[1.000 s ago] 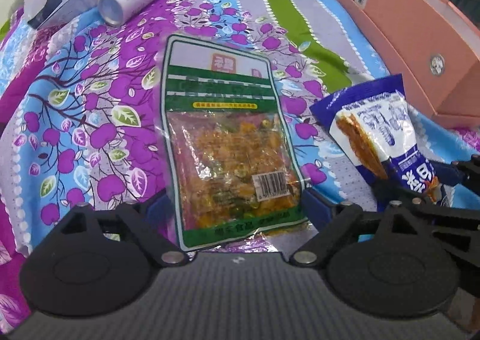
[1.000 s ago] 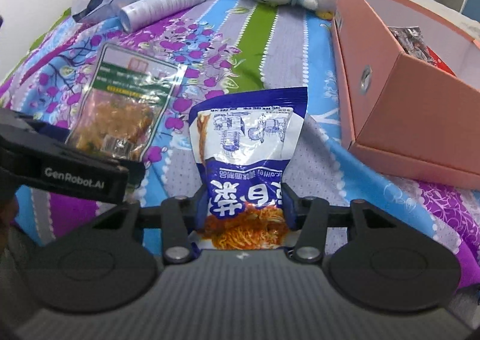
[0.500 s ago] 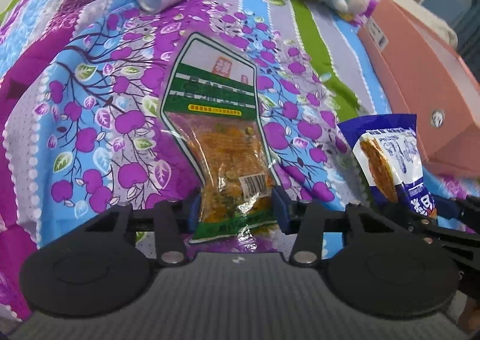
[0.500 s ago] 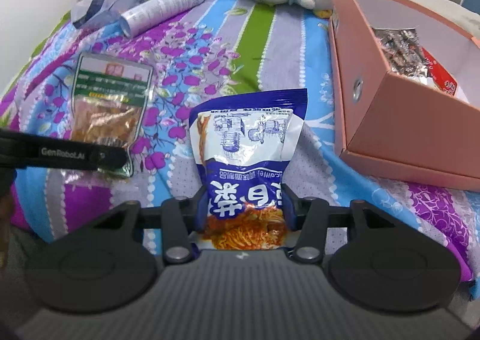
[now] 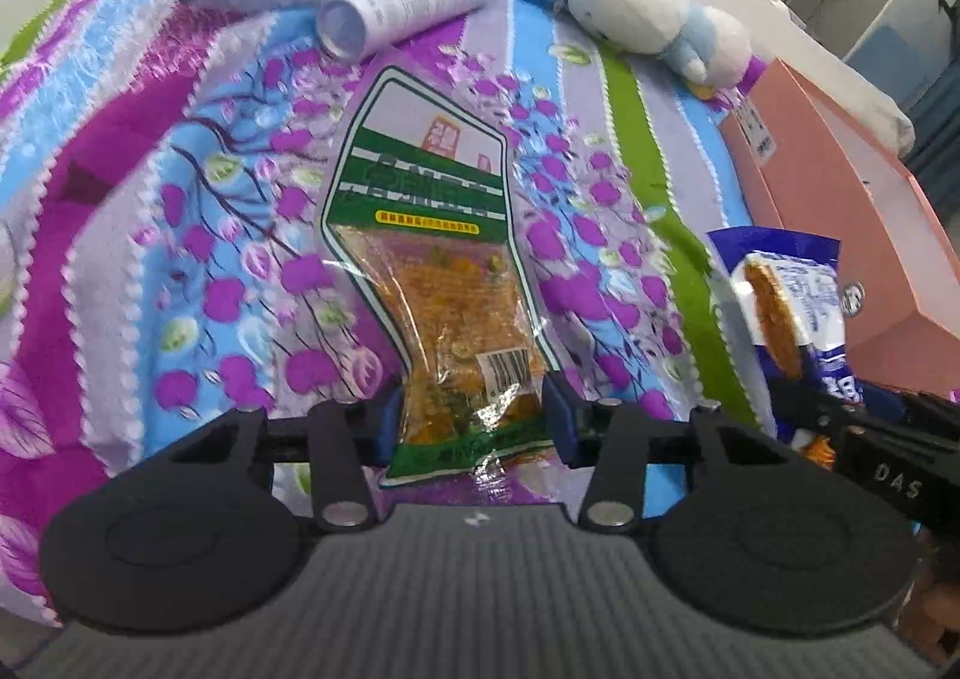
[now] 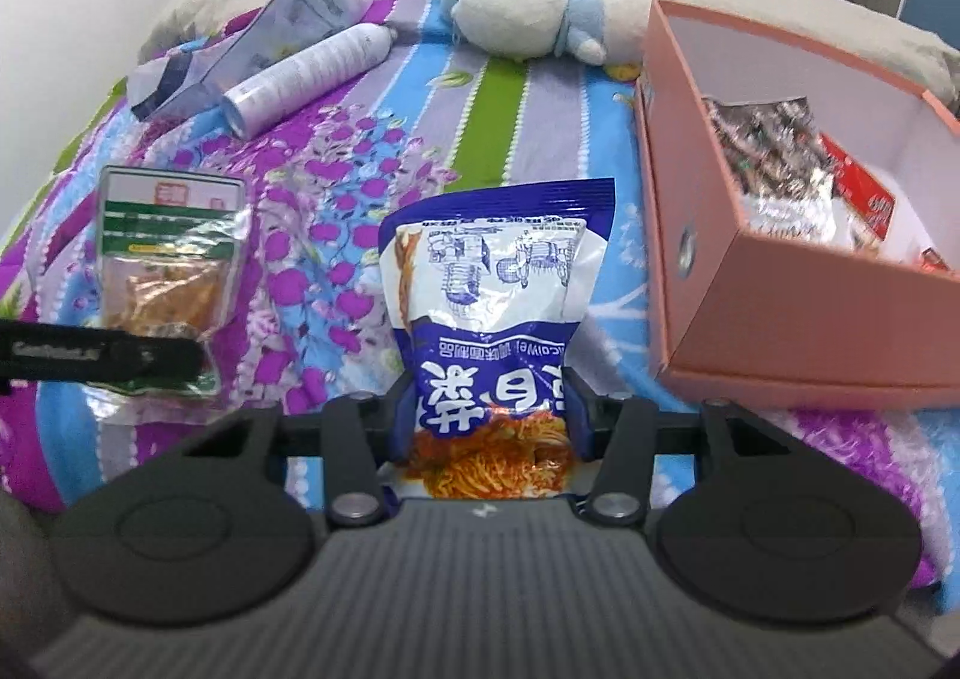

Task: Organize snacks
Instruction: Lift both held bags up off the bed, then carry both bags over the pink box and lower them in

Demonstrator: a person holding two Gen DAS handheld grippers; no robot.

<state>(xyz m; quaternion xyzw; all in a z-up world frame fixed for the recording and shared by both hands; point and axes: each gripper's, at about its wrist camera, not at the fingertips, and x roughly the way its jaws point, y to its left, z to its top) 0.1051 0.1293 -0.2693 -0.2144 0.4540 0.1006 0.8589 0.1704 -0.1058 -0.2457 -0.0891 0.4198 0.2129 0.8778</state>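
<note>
A: Left gripper (image 5: pixel 474 415) clamped on bottom edge of green-bordered clear plastic snack pouch (image 5: pixel 432 253), blue pads pinching it narrow. Jaws just closing in the last moment, pouch between them.

B: Right gripper (image 6: pixel 489 418)?

A: Squeezed on lower end of blue-and-white foil noodle snack bag (image 6: pixel 498 283). Both packs gripped, long axes running straight away from each gripper.

B: Target?

A: Open pink cardboard box (image 6: pixel 780 319), on the floral purple bedspread (image 6: pixel 336 199), lying to the right of both grippers, already holding silver and red packets. Just beside right gripper, well apart from left. Likely right first.

B: Clutter?

A: White cylindrical bottle (image 5: pixel 408 1), white-and-blue plush toy (image 5: pixel 648 25) at far end. Off the path.
</note>
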